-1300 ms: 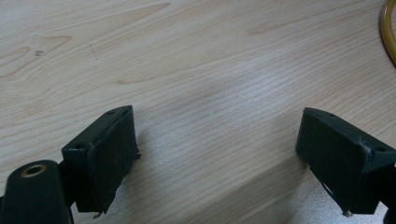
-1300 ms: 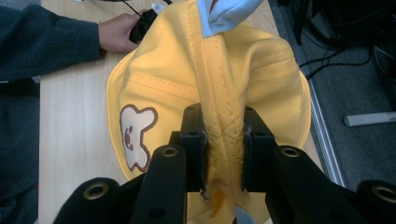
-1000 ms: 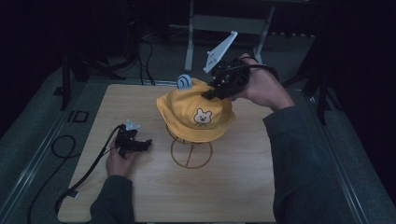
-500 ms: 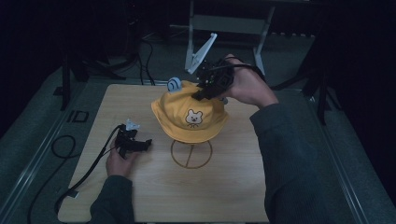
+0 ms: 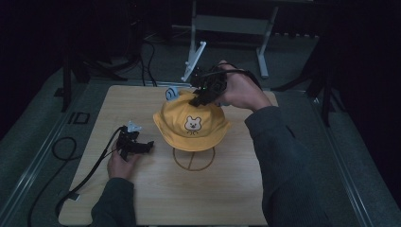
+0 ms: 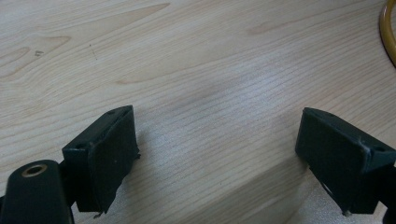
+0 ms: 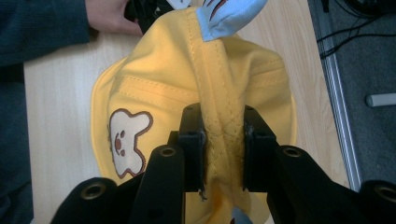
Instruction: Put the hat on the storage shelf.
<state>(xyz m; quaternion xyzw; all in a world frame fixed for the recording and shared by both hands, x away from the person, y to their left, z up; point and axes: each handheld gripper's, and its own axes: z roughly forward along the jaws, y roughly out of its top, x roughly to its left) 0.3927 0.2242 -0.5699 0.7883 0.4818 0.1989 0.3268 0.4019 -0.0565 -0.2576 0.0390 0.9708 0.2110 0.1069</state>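
Two grippers at work over a pale wooden table (image 5: 142,198). Yellow hat (image 5: 191,126) near the table's middle, draped over a thin wire stand (image 5: 194,160) with a round base, bear face patch (image 5: 192,124) turned toward the person. Small blue ear (image 5: 171,93) sticking up at the hat's far left edge, with a curved dark mark on it.

Right gripper (image 5: 201,97) reaching in from the far right, held by a hand (image 5: 241,92) in a dark sleeve, jaws pinched on a raised fold of quilted yellow fabric along the crown seam. Same pinch seen up close from the right gripper view: right gripper (image 7: 223,144) clamped tight on the hat (image 7: 154,93), fabric bunched between the two black jaws, bear patch (image 7: 127,140) off to one side, blue ear (image 7: 229,11) at the top edge.

Left gripper (image 5: 135,144) low on the table's left part, well apart from the hat, cable trailing toward the near left edge. Left gripper (image 6: 215,154) spread wide, holding nothing, bare wood grain of the table (image 6: 196,60) between the jaws. Curved sliver of the stand (image 6: 387,32) at the top right corner of that view.
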